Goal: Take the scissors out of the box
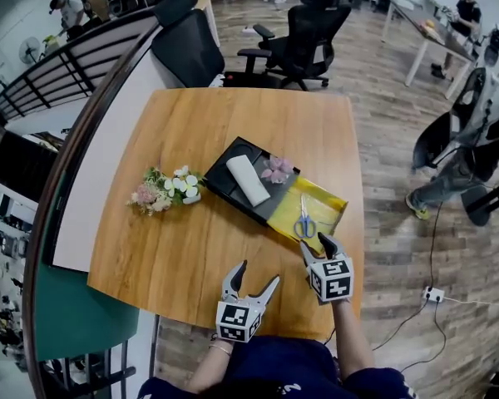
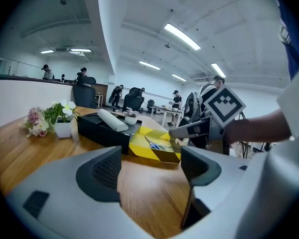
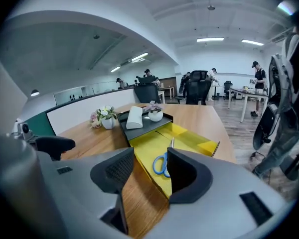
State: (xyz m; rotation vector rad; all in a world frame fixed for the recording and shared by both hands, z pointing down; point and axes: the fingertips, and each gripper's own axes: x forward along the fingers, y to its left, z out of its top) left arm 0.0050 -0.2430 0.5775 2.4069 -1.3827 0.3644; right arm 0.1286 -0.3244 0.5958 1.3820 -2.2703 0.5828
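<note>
Blue-handled scissors [image 1: 304,223] lie flat in the open yellow box [image 1: 331,199] at the right side of the wooden table [image 1: 183,248]. My right gripper [image 1: 316,243] hovers just in front of the box's near edge, open, with nothing between its fingers. In the right gripper view the scissors [image 3: 163,163] show beyond the gap of the right gripper [image 3: 150,156], not touched. My left gripper [image 1: 256,274] is open and empty over the table's near edge, left of the right one. In the left gripper view, the scissors [image 2: 157,144] lie ahead of the left gripper [image 2: 150,156].
A black tray [image 1: 224,185] adjoins the box on the left and holds a white roll [image 1: 248,179] and a small pink flower pot [image 1: 276,169]. A flower bunch [image 1: 162,189] lies left of it. Office chairs [image 1: 303,32] stand beyond the far edge.
</note>
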